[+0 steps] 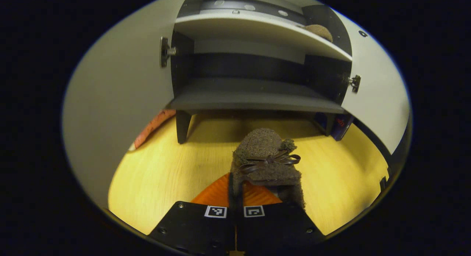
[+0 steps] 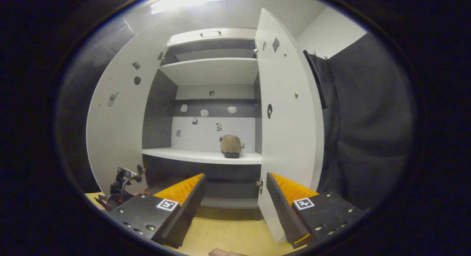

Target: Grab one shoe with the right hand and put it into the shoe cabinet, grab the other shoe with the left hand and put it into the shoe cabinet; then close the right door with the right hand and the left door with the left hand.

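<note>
- Two shoes are showing: a brown fuzzy one with a dark bow (image 1: 266,160) is sitting clamped in the left claw (image 1: 235,191), whose two fingers are pressing together on its heel end, and the other shoe (image 2: 231,145) is resting on a white shelf (image 2: 206,156) of the shoe cabinet, straight ahead of the right claw (image 2: 235,197) and above it.
- The held shoe is pointing its toe forward, away from the left claw, and is hanging just above the yellow wooden counter (image 1: 165,175).
- Ahead of the left claw the shoe cabinet (image 1: 257,57) is standing on the counter with both doors swung wide; the left door (image 1: 117,101) is looming close on that claw's left side, and the right door (image 1: 375,98) is standing farther off on its right.
- The grey lower shelf (image 1: 257,98) is lying directly beyond the held shoe's toe, and the stored shoe is peeking out at the far right of the shelf above it.
- The right claw is standing wide apart and is gripping nothing.
- In the right gripper view the right door is reaching down just beside the right-hand finger (image 2: 290,197), while the left door is standing beyond the left-hand finger.
- A small camera with cables (image 2: 119,186) is sitting low at the left of the right claw, near the left door's foot.
- A fingertip (image 2: 224,252) is showing at the bottom edge, below the right claw.
</note>
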`<state>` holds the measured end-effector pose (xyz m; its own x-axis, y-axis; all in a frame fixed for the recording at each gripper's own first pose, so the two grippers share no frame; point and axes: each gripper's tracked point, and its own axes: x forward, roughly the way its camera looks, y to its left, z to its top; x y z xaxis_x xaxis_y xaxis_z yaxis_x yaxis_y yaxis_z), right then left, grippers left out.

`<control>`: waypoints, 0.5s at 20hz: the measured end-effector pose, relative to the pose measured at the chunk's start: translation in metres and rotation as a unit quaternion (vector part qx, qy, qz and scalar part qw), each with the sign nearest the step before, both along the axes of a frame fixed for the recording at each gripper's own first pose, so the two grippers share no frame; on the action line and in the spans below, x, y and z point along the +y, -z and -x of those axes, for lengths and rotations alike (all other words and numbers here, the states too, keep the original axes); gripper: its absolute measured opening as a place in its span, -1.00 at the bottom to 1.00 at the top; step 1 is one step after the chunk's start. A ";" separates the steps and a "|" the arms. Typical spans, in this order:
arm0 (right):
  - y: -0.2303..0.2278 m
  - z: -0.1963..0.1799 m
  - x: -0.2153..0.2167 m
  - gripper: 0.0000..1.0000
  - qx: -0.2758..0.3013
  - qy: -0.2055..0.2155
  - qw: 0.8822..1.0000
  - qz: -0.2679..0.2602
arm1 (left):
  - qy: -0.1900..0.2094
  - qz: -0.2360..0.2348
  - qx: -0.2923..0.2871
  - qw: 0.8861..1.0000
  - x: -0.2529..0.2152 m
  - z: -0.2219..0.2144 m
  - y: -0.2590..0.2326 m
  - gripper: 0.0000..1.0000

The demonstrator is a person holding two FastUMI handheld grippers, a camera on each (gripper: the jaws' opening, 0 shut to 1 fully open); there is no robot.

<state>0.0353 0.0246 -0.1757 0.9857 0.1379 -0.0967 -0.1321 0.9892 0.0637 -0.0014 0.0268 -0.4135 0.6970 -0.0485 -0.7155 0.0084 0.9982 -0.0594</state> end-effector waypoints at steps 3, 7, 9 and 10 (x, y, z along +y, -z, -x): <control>-0.013 0.001 -0.008 0.96 -0.001 0.004 1.000 -0.005 | 0.004 0.003 -0.047 0.999 -0.005 -0.016 -0.051 -0.94; -0.043 -0.004 -0.019 0.96 -0.016 0.011 1.000 -0.008 | 0.008 0.010 -0.111 0.994 -0.018 -0.039 -0.118 -0.94; -0.058 -0.006 -0.020 0.96 -0.026 0.008 1.000 -0.012 | 0.011 0.006 -0.139 0.990 -0.022 -0.051 -0.146 -0.96; -0.064 -0.007 -0.019 0.96 -0.031 0.005 0.999 -0.012 | 0.012 0.006 -0.154 0.988 -0.024 -0.058 -0.160 -0.96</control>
<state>0.0419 0.0055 -0.1116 0.9911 0.1293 -0.0324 -0.1264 0.9888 0.0800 0.0562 0.0027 -0.2532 0.8798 -0.0745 -0.4695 0.0517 0.9968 -0.0612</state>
